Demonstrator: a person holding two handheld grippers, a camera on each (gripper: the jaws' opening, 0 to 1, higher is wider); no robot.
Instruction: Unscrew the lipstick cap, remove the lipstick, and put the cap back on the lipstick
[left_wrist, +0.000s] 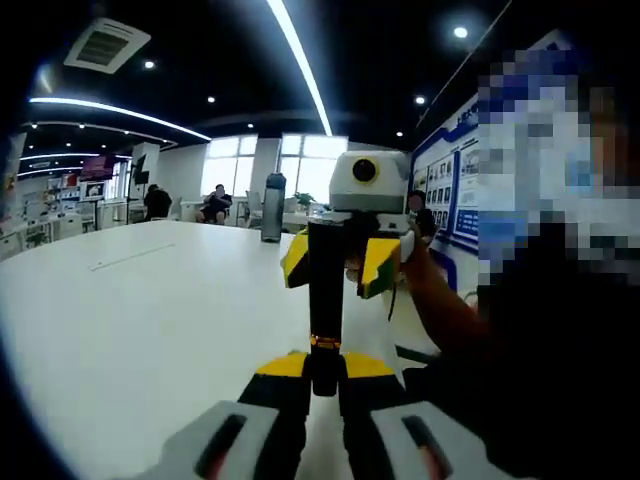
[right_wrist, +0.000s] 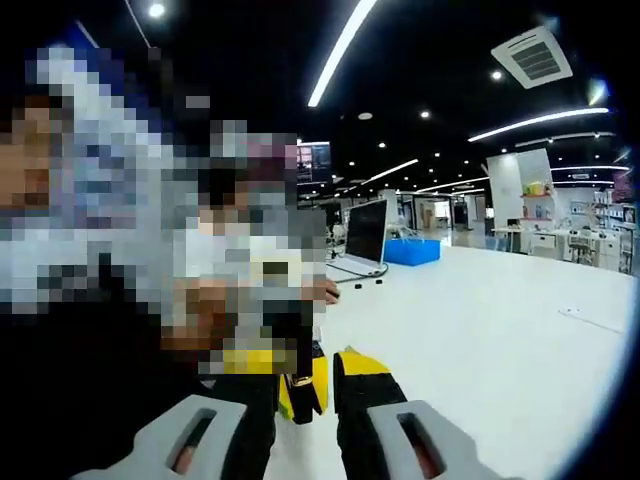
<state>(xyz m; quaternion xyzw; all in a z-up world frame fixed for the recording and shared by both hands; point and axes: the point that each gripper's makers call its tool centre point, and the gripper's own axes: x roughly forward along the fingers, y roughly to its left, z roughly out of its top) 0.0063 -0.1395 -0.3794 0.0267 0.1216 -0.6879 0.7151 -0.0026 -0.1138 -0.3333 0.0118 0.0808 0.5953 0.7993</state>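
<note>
Left gripper view: my left gripper pinches the lower end of the lipstick, a black tube standing upright between my yellow-tipped jaws, with a thin gold band just above the pinch. Straight ahead, the right gripper closes on the tube's upper part, the cap end, its jaws pressed to either side.

Right gripper view: my right gripper holds the same dark tube between its jaws; the opposing gripper is largely hidden by mosaic. A white table extends beyond, to the right.

I judge the step in hand to be the unscrewing or parting of cap and body. The next move calls for a steady left pinch while the right twists and draws away along the tube's axis.
</note>
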